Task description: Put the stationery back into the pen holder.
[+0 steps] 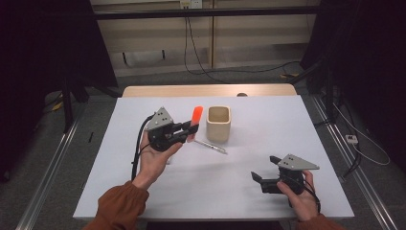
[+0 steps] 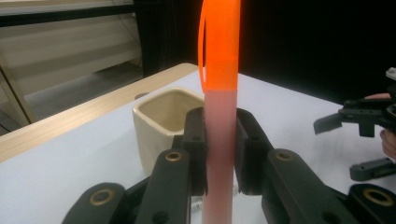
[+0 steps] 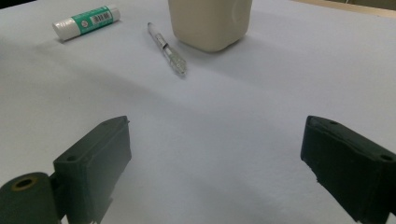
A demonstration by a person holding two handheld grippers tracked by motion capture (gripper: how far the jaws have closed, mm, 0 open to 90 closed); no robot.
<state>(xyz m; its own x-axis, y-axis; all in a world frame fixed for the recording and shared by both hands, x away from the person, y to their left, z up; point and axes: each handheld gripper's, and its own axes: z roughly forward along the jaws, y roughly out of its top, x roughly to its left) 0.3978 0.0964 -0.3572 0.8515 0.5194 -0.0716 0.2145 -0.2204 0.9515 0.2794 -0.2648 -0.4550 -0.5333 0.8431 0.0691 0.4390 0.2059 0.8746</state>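
The orange-capped marker [image 2: 219,116], its lower end cut off, is clamped by the left tongs [image 2: 219,154]; the beige cup [image 2: 159,119] is seen empty; the right tongs [image 3: 215,158] are spread wide.

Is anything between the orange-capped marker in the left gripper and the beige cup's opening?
Nothing visible. The left gripper holds the marker beside the cup, whose mouth looks empty; the pen lies on the table in front.

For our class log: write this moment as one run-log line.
left tool: shut on orange-capped marker, upright | right tool: open | cup: empty | pen: on table
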